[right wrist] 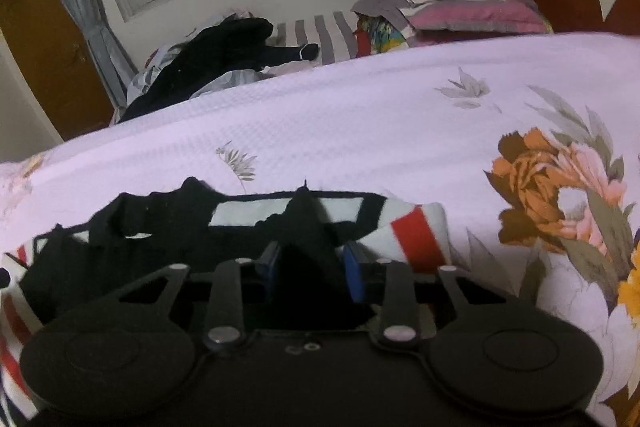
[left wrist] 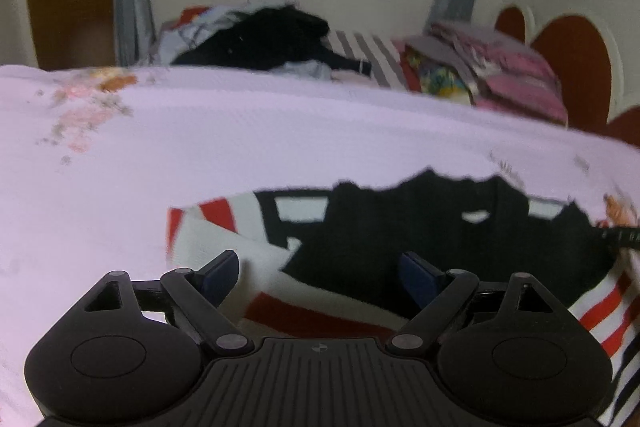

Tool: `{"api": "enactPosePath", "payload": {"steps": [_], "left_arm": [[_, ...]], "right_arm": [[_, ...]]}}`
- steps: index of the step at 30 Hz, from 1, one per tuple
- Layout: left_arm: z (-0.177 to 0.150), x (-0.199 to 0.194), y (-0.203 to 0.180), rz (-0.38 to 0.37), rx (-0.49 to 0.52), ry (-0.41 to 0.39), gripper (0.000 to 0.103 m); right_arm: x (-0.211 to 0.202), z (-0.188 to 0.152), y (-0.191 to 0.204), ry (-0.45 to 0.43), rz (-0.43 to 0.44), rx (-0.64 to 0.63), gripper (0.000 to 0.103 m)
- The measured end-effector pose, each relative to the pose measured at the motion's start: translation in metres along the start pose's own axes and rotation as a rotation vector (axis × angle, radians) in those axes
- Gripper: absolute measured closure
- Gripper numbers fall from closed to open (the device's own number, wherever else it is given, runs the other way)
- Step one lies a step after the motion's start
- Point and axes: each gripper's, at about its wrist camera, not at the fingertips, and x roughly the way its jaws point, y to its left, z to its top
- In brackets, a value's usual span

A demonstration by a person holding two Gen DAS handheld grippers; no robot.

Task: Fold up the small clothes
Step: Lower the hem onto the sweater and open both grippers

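Observation:
A small black garment (left wrist: pixel 420 227) lies crumpled on top of a red, white and black striped cloth (left wrist: pixel 216 223), both spread on the bed. My left gripper (left wrist: pixel 320 267) hovers open just above the left part of them, its blue pads (left wrist: pixel 222 267) wide apart with nothing clamped between. In the right wrist view the black garment (right wrist: pixel 160 247) runs left across the striped cloth (right wrist: pixel 416 227). My right gripper (right wrist: pixel 312 259) is shut on a raised fold of the black garment, which bunches between its blue pads (right wrist: pixel 354 263).
The bed cover (right wrist: pixel 360 131) is white with orange flower prints at the right. Beyond its far edge lie a heap of dark clothes (right wrist: pixel 224 51) and a stack of folded pink and grey bedding (right wrist: pixel 460 3). A window and grey curtains stand behind.

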Motion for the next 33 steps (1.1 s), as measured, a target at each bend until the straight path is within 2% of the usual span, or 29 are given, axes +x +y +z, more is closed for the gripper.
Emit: {"api": "enactPosePath", "payload": {"steps": [2, 4, 7, 9, 10, 12, 15, 19, 23, 25, 27, 30, 33], "left_arm": [[-0.003, 0.014, 0.003, 0.086, -0.014, 0.027, 0.017], [-0.011, 0.023, 0.012, 0.122, -0.027, 0.038, 0.017], [-0.023, 0.018, 0.016, 0.136, -0.007, 0.007, 0.017], [-0.024, 0.012, 0.016, 0.144, -0.009, 0.003, 0.017], [-0.025, 0.007, 0.017, 0.148, -0.013, -0.007, 0.017], [-0.029, -0.007, 0.018, 0.151, -0.029, -0.031, 0.017], [-0.032, -0.031, 0.013, 0.087, -0.036, -0.069, 0.017], [-0.042, -0.056, -0.009, 0.008, 0.036, -0.114, 0.017], [-0.054, -0.056, -0.030, -0.032, 0.115, -0.090, 0.017], [-0.063, -0.049, -0.034, -0.009, 0.139, -0.055, 0.017], [-0.073, -0.043, -0.027, 0.029, 0.129, -0.028, 0.017], [-0.083, -0.048, -0.013, 0.036, 0.114, -0.039, 0.017], [-0.087, -0.053, -0.013, 0.044, 0.117, -0.039, 0.017]], "right_arm": [[0.001, 0.000, -0.001, -0.005, -0.039, -0.015, 0.094], [0.003, -0.002, -0.009, -0.012, -0.067, -0.012, 0.094], [0.000, -0.007, -0.018, -0.029, -0.065, 0.002, 0.093], [-0.008, -0.007, -0.019, -0.039, -0.079, 0.009, 0.088], [-0.015, -0.007, -0.020, -0.051, -0.064, 0.028, 0.082], [-0.032, -0.009, -0.018, -0.079, -0.032, 0.037, 0.082], [-0.057, -0.020, -0.001, -0.096, 0.028, -0.028, 0.081], [-0.078, -0.039, 0.019, -0.091, 0.074, -0.061, 0.081], [-0.082, -0.058, 0.039, -0.062, 0.095, -0.089, 0.081], [-0.079, -0.066, 0.047, -0.043, 0.077, -0.130, 0.083], [-0.079, -0.077, 0.047, -0.026, 0.017, -0.176, 0.083], [-0.076, -0.094, 0.028, 0.008, -0.076, -0.224, 0.084], [-0.084, -0.104, 0.012, -0.015, -0.090, -0.237, 0.086]]}}
